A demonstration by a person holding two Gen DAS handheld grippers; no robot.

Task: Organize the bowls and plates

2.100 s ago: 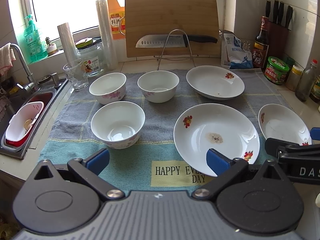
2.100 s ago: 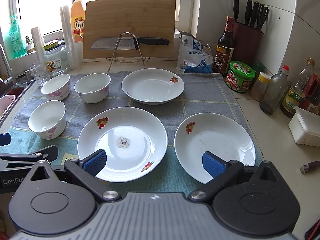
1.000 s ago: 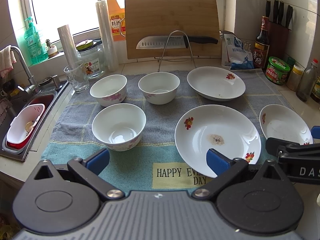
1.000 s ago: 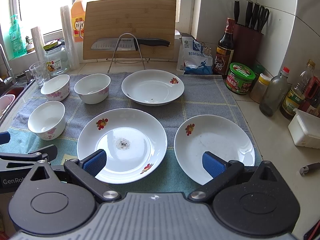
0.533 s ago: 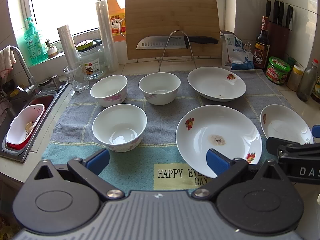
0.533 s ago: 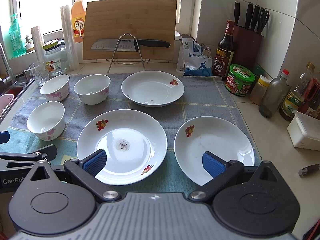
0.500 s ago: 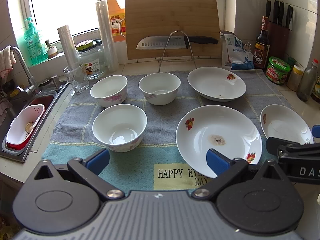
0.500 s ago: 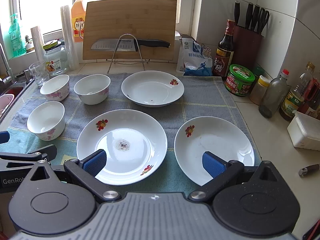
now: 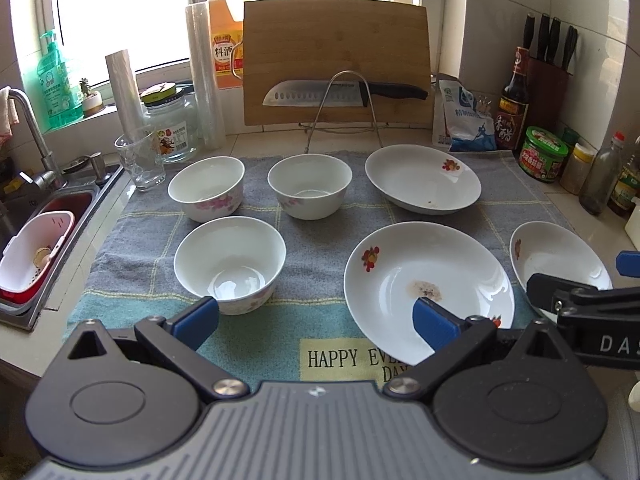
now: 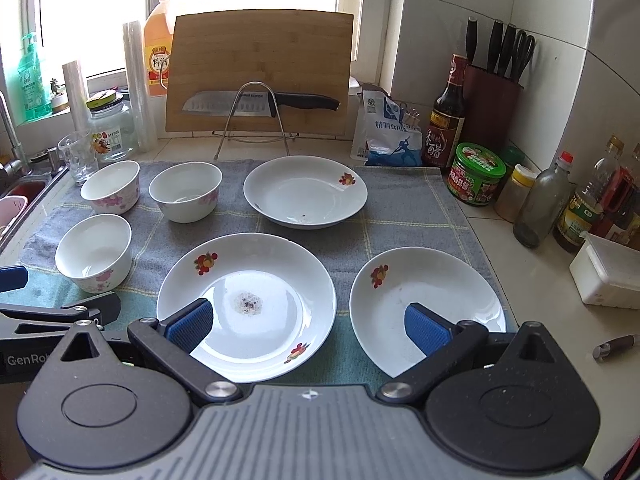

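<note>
While both the left gripper and right gripper hover spread apart and empty, three bowls and three plates sit on the towel.

I see glossy glazed plates and bowls ahead of my grippers, on matt woven cloth; beyond, a smooth wooden board and shiny steel knife.

Knife against cutting board

left gripper jaws wide apart, right gripper likewise, side by side
</note>
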